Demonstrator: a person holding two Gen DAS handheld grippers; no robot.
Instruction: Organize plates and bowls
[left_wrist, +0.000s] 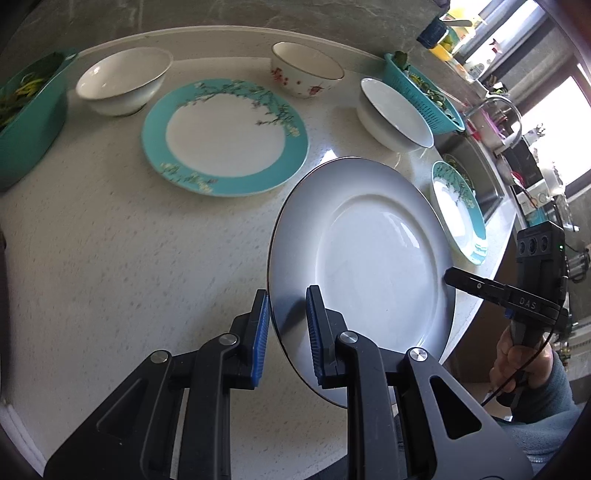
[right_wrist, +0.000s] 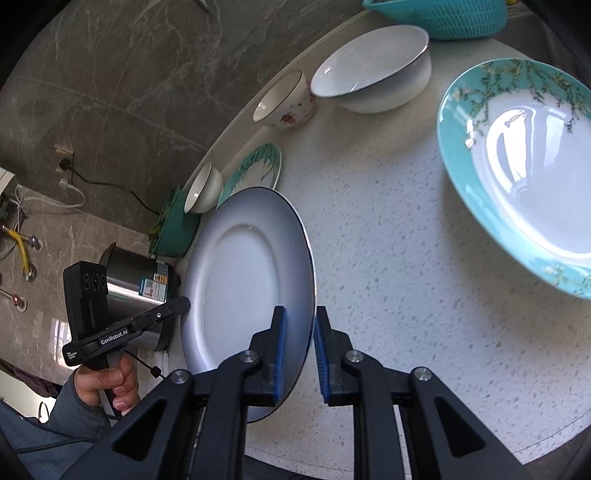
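Observation:
A white plate (left_wrist: 369, 258) with a thin dark rim hangs tilted above the speckled counter (left_wrist: 129, 258), held at two opposite edges. My left gripper (left_wrist: 288, 328) is shut on its near rim, blue pads on either face. My right gripper (left_wrist: 454, 277) pinches the far rim. In the right wrist view that same white plate (right_wrist: 247, 288) sits between the right gripper (right_wrist: 301, 350) pads, with the left gripper (right_wrist: 181, 306) at its other edge. Two teal-rimmed floral plates (left_wrist: 225, 136) (left_wrist: 460, 210) lie on the counter, along with three bowls (left_wrist: 123, 81) (left_wrist: 306, 68) (left_wrist: 395, 114).
A teal colander (left_wrist: 424, 92) with greens stands at the back right, and a teal tub (left_wrist: 29, 122) at the far left. A sink (left_wrist: 476, 173) lies beyond the counter's right end. A steel pot (right_wrist: 136, 273) stands below the counter edge. A person's hand (left_wrist: 513, 365) grips each handle.

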